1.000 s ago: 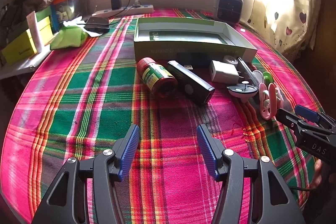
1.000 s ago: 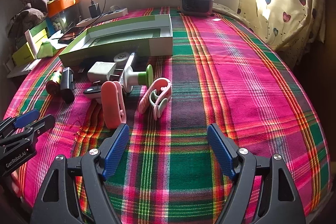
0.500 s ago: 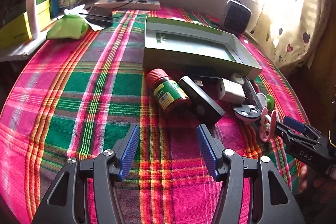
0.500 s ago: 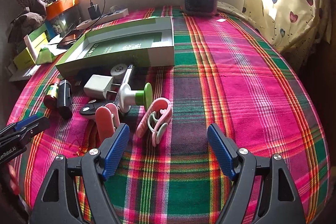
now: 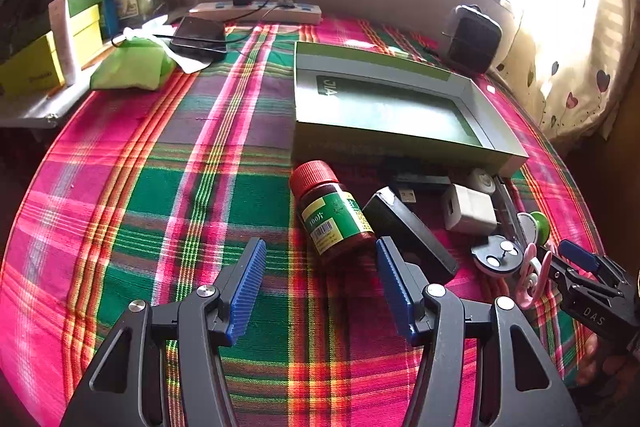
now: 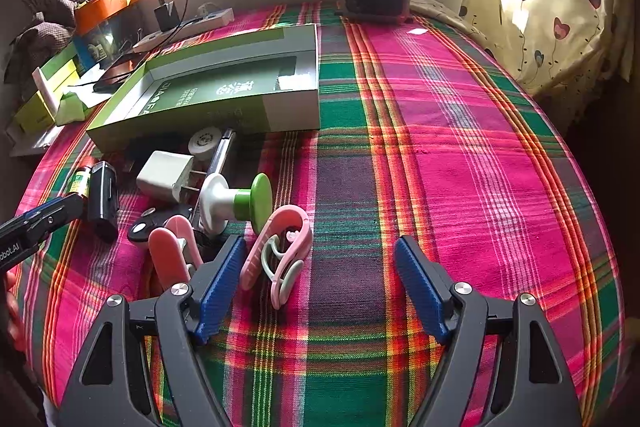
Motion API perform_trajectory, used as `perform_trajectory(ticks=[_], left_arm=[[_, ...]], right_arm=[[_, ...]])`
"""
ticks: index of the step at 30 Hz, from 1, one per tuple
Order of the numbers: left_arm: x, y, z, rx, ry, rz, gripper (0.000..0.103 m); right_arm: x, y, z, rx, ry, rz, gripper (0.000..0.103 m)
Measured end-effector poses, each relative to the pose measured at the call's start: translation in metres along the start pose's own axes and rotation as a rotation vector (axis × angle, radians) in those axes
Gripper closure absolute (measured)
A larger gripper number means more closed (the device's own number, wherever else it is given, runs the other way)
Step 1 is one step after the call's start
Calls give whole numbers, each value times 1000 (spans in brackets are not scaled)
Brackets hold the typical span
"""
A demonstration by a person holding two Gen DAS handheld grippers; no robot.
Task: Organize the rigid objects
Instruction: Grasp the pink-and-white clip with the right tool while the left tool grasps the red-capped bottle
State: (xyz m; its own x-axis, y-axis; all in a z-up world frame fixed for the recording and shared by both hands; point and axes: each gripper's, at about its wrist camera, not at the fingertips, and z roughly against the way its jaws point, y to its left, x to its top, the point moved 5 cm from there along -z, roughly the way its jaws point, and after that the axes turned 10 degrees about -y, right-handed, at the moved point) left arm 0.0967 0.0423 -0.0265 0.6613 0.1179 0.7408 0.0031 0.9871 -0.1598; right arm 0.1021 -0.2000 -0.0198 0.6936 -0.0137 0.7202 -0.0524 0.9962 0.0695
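Both grippers hover over the plaid tablecloth (image 6: 440,155), each with nothing between its pads. The left gripper (image 5: 320,283) has its jaws wide apart, just short of the red-capped bottle (image 5: 330,213) lying beside a black device (image 5: 412,231). The right gripper (image 6: 320,283) has jaws closing slightly, the pink clip (image 6: 280,247) just ahead. The open green box (image 6: 216,91) lies behind the clutter.

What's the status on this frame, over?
Left hand-held gripper open, empty, facing red-capped bottle. Right hand-held gripper closing, empty, pink clip just ahead. Green box empty; nothing blocking.
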Motion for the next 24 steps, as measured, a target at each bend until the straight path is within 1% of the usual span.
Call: perform_trajectory(ticks=[2,6,8,11,18,20,22,24], left_arm=[[0,4,-1,7,4,-1,47],[-1,13,-2,29,12,0,47],[0,16,-1,37,7,1,47],[3,19,-2,24,9,5,47],[10,16,-8,-1,17,17,47],[10,13,-7,-16,18,16,47],[10,12,-9,-8,19,15,47],[13,13,-10,-2,15,16,47]], right_arm=[[1,-2,-1,-11,0,6,34],[2,-5,-2,-28,0,16,39],[3,-7,-2,-32,-3,14,45],[4,-10,-1,-37,-6,10,52],[7,-12,-3,-37,-7,25,60],[8,-12,-4,-35,-9,30,67],[9,-12,-5,-30,-10,31,73],[10,-11,-5,-25,-11,35,76]])
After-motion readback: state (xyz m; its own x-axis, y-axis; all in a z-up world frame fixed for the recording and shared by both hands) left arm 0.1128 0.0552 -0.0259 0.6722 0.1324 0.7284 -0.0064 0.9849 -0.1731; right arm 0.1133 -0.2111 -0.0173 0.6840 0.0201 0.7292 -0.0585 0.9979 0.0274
